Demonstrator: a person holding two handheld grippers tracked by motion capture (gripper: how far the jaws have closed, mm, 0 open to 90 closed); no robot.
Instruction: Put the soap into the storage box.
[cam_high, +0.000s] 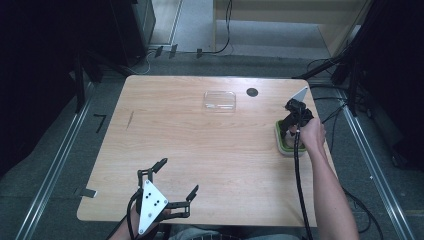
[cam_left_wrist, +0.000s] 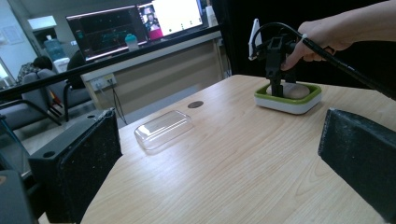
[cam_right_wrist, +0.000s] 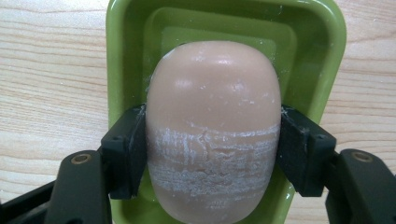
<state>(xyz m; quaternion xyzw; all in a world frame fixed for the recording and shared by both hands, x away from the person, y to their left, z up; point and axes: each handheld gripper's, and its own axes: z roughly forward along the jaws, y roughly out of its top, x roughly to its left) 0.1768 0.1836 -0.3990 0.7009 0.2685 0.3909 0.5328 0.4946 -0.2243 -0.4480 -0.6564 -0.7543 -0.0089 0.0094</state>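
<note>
A pale pink bar of soap (cam_right_wrist: 212, 126) lies in a green-lined soap dish (cam_right_wrist: 317, 60) near the table's right edge, and the right gripper (cam_right_wrist: 212, 154) stands over it, pointing straight down, its two black jaws pressed against the bar's long sides. The grip sits toward the near end of the bar, on the band of white scuffing, not at its middle. Soap is slick and rounded, so the hold looks safest if the squeeze stays even and the lift goes straight up, clear of the dish's rim, without tilting; a grip this far off centre could let the far end sag or the bar squirt out. Beyond the dish, toward the table's far side, a clear plastic lid (cam_high: 220, 100) rests on the wooden table (cam_high: 200, 150), beside a dark round grommet (cam_high: 252, 92). Well away from the dish, at the near edge, the left gripper (cam_high: 177, 182) waits with jaws spread wide, holding nothing.
</note>
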